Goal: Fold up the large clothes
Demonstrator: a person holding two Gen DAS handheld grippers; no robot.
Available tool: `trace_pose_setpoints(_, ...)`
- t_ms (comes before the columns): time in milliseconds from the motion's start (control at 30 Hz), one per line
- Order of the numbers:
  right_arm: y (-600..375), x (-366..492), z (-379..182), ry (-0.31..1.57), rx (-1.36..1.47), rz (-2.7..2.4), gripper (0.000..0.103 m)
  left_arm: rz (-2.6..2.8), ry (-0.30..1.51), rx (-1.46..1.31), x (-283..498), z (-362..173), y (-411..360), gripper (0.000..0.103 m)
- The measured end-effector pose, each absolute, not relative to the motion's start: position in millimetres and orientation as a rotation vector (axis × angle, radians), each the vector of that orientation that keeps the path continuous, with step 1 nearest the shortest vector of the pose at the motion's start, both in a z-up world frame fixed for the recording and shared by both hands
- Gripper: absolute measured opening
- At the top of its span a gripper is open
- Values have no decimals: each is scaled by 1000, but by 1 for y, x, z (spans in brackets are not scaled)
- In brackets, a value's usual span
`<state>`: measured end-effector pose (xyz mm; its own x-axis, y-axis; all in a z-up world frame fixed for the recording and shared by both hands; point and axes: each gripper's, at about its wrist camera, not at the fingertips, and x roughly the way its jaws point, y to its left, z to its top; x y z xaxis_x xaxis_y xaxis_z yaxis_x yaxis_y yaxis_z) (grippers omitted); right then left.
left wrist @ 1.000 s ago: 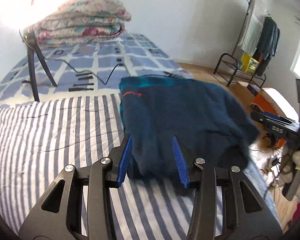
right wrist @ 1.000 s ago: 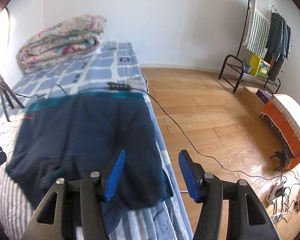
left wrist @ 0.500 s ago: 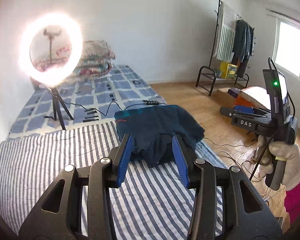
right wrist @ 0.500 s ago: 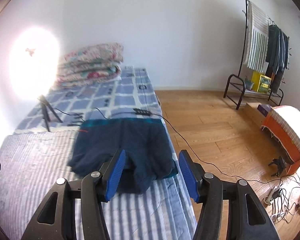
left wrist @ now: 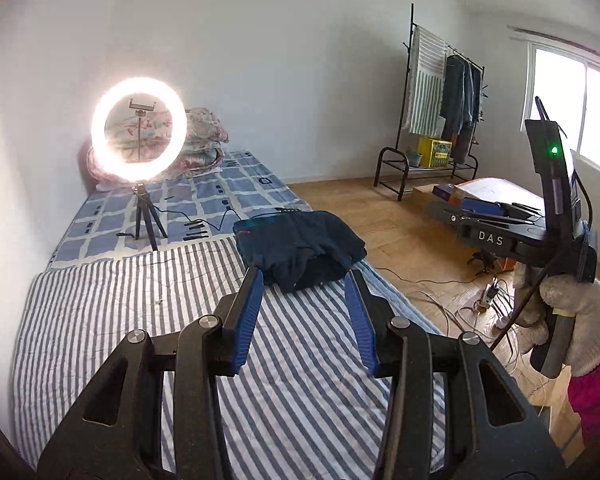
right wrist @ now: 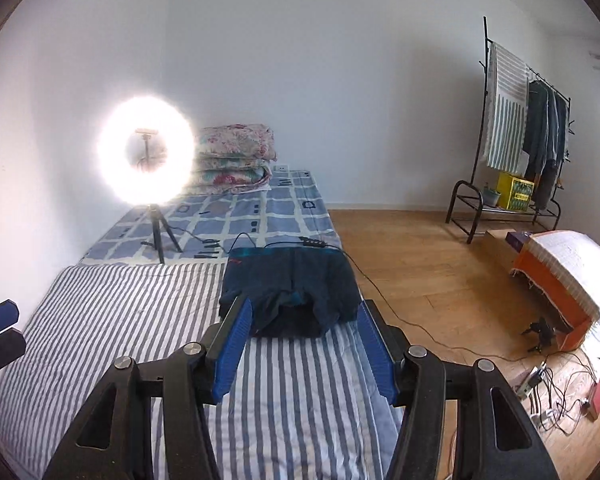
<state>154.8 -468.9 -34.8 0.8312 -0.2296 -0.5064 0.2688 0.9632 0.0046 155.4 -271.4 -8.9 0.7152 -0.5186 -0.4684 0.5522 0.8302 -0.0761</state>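
A dark blue fleece garment [left wrist: 300, 244] lies folded in a rough bundle on the striped bed cover [left wrist: 120, 320], near the bed's right edge; it also shows in the right wrist view [right wrist: 292, 284]. My left gripper [left wrist: 305, 288] is open and empty, held well back from the garment and above the bed. My right gripper [right wrist: 305, 320] is open and empty, also pulled back from it. The right gripper's body [left wrist: 540, 232] shows at the right of the left wrist view, held by a gloved hand.
A lit ring light [left wrist: 139, 145] on a small tripod stands on the checked sheet [left wrist: 228, 188] with cables beside it. A folded floral quilt [right wrist: 232, 164] lies at the bed's head. A clothes rack [right wrist: 516, 136], an orange box [right wrist: 560, 280] and floor cables [right wrist: 540, 372] are at the right.
Both grippers have drawn back and risen away from the garment, which now looks small and far. The garment stays folded on the bed. Both grippers stay open.
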Motion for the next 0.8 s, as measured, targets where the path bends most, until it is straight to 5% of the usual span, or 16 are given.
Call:
trace_pose_setpoints(700, -424, 69, -93, 500, 92, -347, 63, -612, 514, 101, 81, -49, -247, 75)
trace_pose_setpoints(800, -420, 66, -95, 484, 86, -370, 73, -603, 516, 107, 77, -55, -244, 79)
